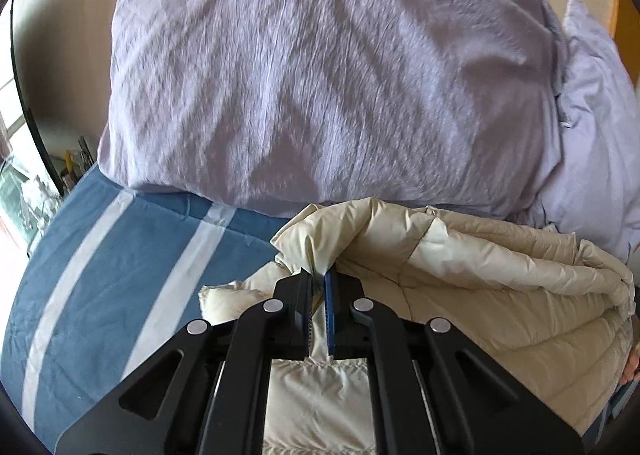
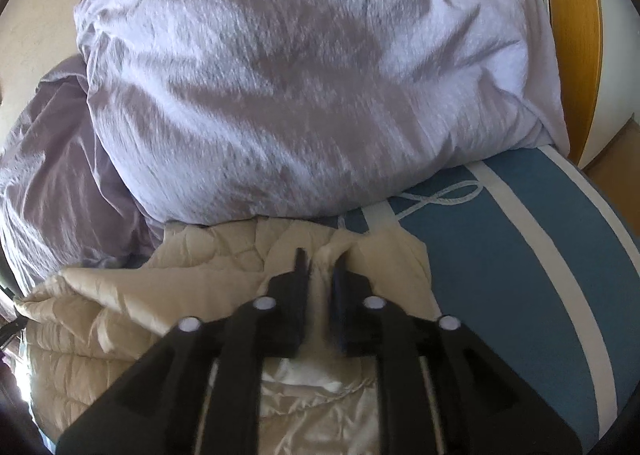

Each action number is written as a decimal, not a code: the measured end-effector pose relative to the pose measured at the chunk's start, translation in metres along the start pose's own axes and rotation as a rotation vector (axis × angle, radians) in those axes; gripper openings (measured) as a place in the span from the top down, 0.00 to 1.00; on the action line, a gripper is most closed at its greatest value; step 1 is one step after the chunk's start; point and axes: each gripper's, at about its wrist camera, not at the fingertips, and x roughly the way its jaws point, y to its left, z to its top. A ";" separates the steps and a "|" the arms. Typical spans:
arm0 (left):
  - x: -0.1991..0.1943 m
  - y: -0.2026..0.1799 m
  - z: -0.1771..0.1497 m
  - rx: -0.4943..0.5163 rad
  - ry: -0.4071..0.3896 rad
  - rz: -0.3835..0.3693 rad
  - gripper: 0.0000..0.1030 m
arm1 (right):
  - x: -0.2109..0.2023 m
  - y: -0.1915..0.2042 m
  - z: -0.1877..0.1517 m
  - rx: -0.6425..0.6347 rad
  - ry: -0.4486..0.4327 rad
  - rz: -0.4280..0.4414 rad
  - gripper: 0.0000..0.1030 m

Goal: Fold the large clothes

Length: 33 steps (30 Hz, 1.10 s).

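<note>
A cream quilted puffer jacket (image 1: 500, 275) lies bunched on a blue bed cover with white stripes (image 1: 120, 255). My left gripper (image 1: 320, 275) is shut on a raised fold of the jacket at its left end. In the right wrist view the same jacket (image 2: 120, 295) spreads to the left, and my right gripper (image 2: 320, 259) is shut on a pinched fold at its right edge. Both folds are lifted slightly off the bed.
A big lilac duvet (image 1: 320, 75) is heaped right behind the jacket and it also shows in the right wrist view (image 2: 300, 75). A thin cord (image 2: 440, 195) lies looped on the blue cover (image 2: 520, 275). A wooden headboard (image 2: 576, 35) stands at far right.
</note>
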 end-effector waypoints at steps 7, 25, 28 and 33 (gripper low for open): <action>-0.027 0.007 0.002 -0.030 -0.076 0.024 0.44 | -0.039 -0.001 0.001 -0.027 -0.115 0.000 0.42; 0.011 -0.031 -0.032 0.069 -0.030 0.069 0.35 | 0.011 0.011 -0.018 -0.140 -0.047 -0.109 0.45; 0.023 -0.029 -0.032 0.065 -0.016 0.083 0.34 | 0.017 0.012 -0.021 -0.153 -0.042 -0.124 0.45; 0.038 -0.028 -0.030 0.067 -0.003 0.102 0.32 | 0.029 0.013 -0.021 -0.156 -0.012 -0.138 0.38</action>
